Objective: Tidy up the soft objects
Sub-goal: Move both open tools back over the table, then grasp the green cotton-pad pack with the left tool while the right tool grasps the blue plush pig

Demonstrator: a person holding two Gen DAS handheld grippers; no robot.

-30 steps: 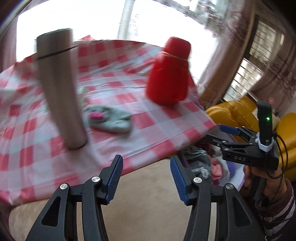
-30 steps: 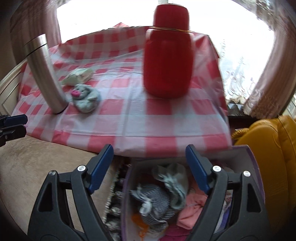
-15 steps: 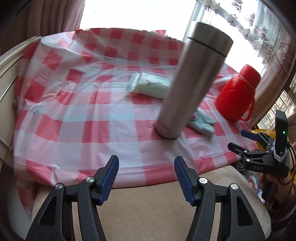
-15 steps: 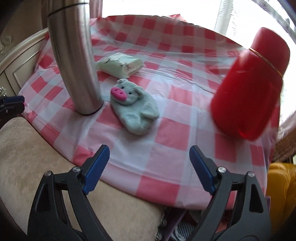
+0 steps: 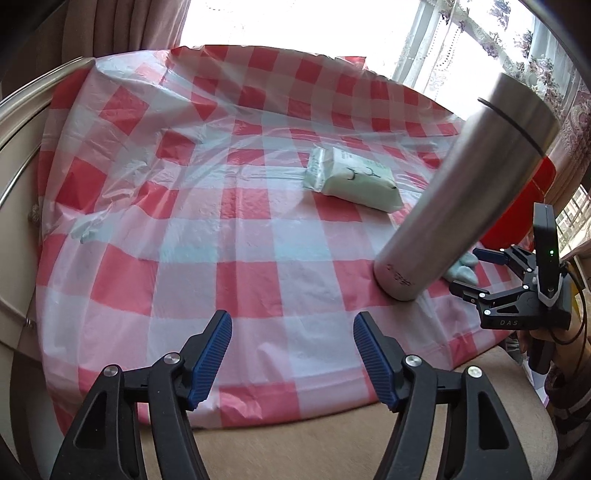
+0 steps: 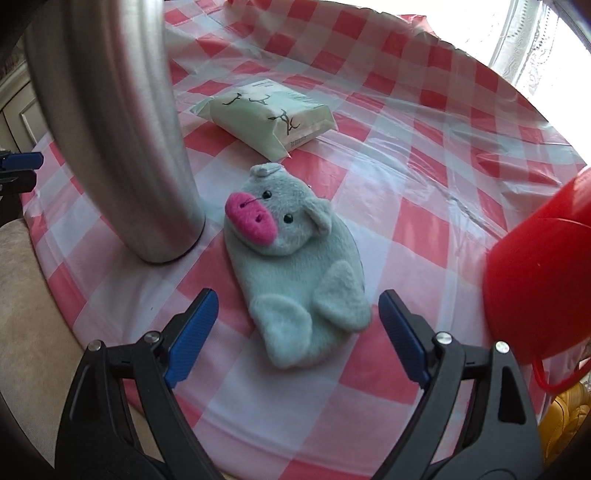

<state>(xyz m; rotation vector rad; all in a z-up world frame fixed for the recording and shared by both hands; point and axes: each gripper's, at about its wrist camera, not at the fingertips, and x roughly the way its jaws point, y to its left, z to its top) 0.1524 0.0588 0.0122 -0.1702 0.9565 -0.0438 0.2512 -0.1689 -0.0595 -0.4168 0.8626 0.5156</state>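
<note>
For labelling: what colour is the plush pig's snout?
Pink, on the pale grey-green plush pig; clearest in the right wrist view.

Black plastic left gripper (image 5: 291, 354) and right gripper (image 6: 298, 332), ribbed blue fingers (image 5: 212, 360), silver screws at the pivots. "DAS" lettering, green light and black cable on the right one. Striped sleeve (image 5: 569, 398) at the wrist.

Daylight is pouring in from the window (image 5: 424, 33), blowing it out to white in both views. Glare is streaking across the plastic tablecloth (image 5: 229, 206) and shining along the steel flask (image 5: 465, 192). The fisheye lens is bending straight lines and darkening the corners. The plush pig (image 6: 295, 258) is showing sharp; the near jug (image 6: 543, 288) is blurring slightly.
</note>
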